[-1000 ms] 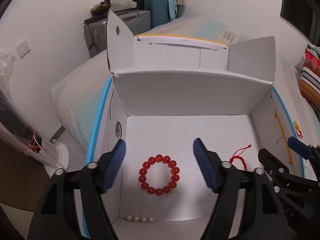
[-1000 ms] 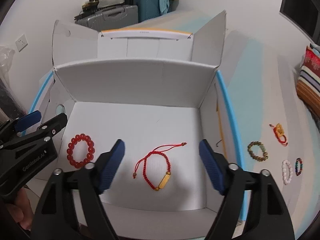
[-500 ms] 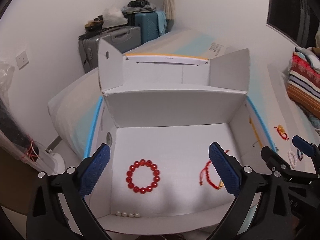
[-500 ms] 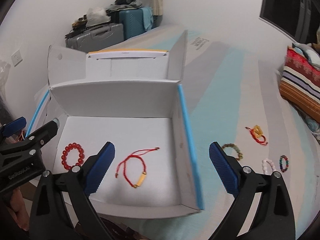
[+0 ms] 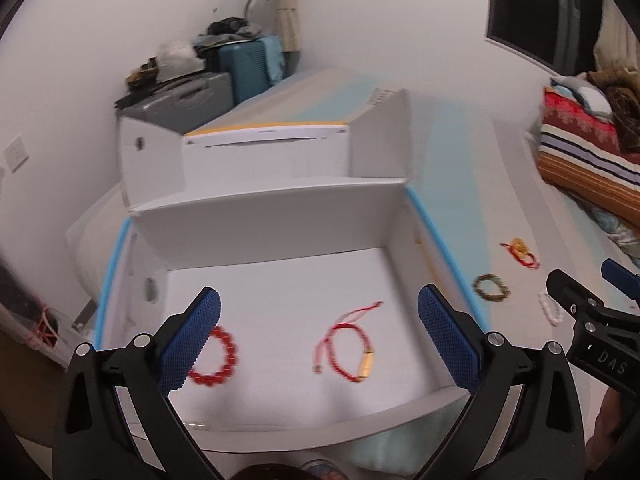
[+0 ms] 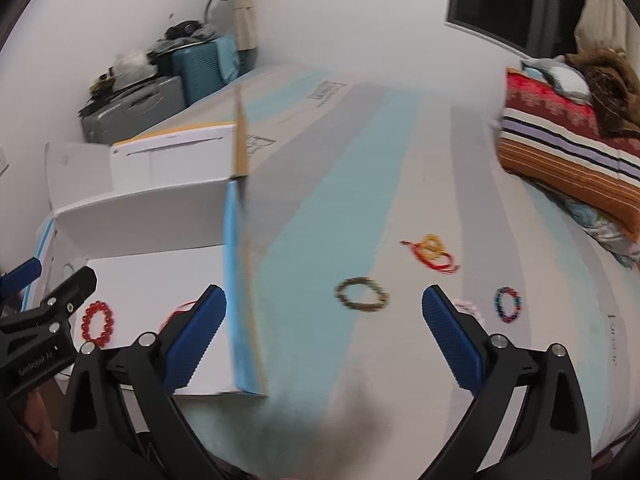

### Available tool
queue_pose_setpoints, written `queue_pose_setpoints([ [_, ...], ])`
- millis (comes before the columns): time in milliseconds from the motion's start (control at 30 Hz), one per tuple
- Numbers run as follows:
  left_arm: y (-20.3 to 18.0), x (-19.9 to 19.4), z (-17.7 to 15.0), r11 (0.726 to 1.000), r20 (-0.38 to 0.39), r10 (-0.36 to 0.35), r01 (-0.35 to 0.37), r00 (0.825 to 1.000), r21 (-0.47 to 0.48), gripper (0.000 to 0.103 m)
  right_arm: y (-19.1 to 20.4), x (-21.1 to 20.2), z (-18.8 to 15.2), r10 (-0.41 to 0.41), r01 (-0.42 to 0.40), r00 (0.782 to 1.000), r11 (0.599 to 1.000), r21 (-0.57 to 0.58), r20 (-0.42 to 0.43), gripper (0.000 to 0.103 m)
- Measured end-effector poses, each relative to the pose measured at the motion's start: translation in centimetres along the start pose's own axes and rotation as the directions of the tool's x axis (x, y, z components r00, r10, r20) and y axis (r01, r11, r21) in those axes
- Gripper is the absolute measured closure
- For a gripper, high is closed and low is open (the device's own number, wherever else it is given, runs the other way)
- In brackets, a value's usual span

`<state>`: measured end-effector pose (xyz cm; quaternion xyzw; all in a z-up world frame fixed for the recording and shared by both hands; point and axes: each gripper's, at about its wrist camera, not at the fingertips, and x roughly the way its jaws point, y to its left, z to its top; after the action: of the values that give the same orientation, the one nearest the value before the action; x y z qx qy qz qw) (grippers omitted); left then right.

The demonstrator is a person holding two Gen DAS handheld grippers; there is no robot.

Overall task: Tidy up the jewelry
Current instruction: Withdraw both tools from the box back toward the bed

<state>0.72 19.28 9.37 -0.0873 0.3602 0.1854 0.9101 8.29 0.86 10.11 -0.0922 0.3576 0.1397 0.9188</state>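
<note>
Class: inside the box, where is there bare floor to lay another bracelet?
Free: the back of the box floor, behind the bead bracelet and cord bracelet, and the gap between them. Crowded: the bedspread right of the box, with four bracelets.

The room is bright with soft, even light. Both pictures are blurry and bend round at the dark corners. The box (image 5: pixel 272 216) is very white. The window (image 6: pixel 516 4) is dark.

White box (image 5: pixel 280 216), blue-edged; red bead bracelet (image 5: pixel 214 356) and red cord bracelet (image 5: pixel 346 344) with gold bar noted inside. Bed (image 6: pixel 320 208) striped teal, grey, white.
</note>
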Motion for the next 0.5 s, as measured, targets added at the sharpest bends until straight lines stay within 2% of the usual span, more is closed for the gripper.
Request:
queue_pose_setpoints([
  [267, -5.8, 0.5, -0.1, 0.996, -0.009, -0.063, 0.063, 0.998, 0.069, 0.006, -6.2, -0.3, -0.2, -0.053, 0.053, 0.999, 0.997, 0.064, -0.001, 0.008],
  [500, -11.3, 1.6, -0.1, 0.983, -0.02, -0.113, 0.114, 0.993, 0.142, 0.006, -10.7, 0.9, -0.7, -0.065, 0.068, 0.997, 0.992, 0.106, -0.03, 0.008],
])
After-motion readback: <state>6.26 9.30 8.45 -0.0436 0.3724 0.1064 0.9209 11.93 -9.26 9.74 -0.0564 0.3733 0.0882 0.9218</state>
